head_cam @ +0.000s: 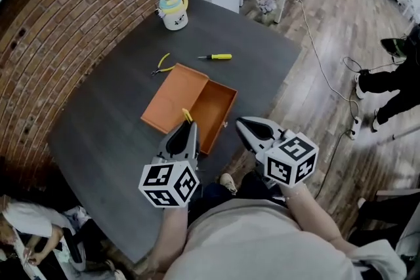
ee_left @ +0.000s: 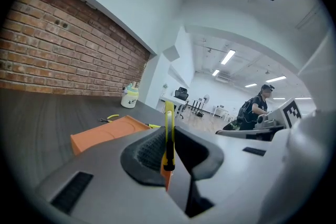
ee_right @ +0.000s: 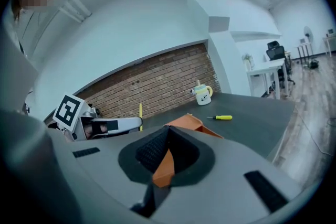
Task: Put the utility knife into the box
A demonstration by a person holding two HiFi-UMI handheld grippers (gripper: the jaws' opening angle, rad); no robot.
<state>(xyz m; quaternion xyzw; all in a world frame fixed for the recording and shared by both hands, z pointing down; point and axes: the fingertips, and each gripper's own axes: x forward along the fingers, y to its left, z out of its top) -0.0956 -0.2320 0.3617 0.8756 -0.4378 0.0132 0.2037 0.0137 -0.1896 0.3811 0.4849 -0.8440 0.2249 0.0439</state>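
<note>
Landmark: orange box (head_cam: 214, 105), lying open on the dark table (head_cam: 108, 134). Its lid (head_cam: 173, 98) is folded flat on the side towards the brick wall (head_cam: 79, 6). The tray is bare inside.

Left gripper (head_cam: 186, 132): jaws clenched on the yellow utility knife (head_cam: 188, 116). The knife is pinched between the two black pads and stands upright, its long end poking up past the jaw tips. From the head view it sits at the near edge of the box, about where the lid meets the tray. It is not lying in the tray. Whether it touches the rim cannot be told.

Right gripper (head_cam: 247, 128): jaws closed together, nothing pinched. Only the orange of the box shows in the slit below the tips. It hangs just beside the box's near corner, on the tray side, close to the left gripper but apart from it.

Other items, placed from the box:
- Yellow-handled pliers (head_cam: 162, 65), just beyond the lid's far corner, nearly touching it.
- Screwdriver (head_cam: 216, 57) with a yellow handle, beyond the far side of the box, clear of it and lying flat.
- Lidded mug (head_cam: 173, 11), white with a yellow handle, well beyond the box near the far table edge, upright.

Room: a person (ee_left: 255, 107) stands on the wooden floor well away from the box, off the tray side. White desks and chairs are behind.
</note>
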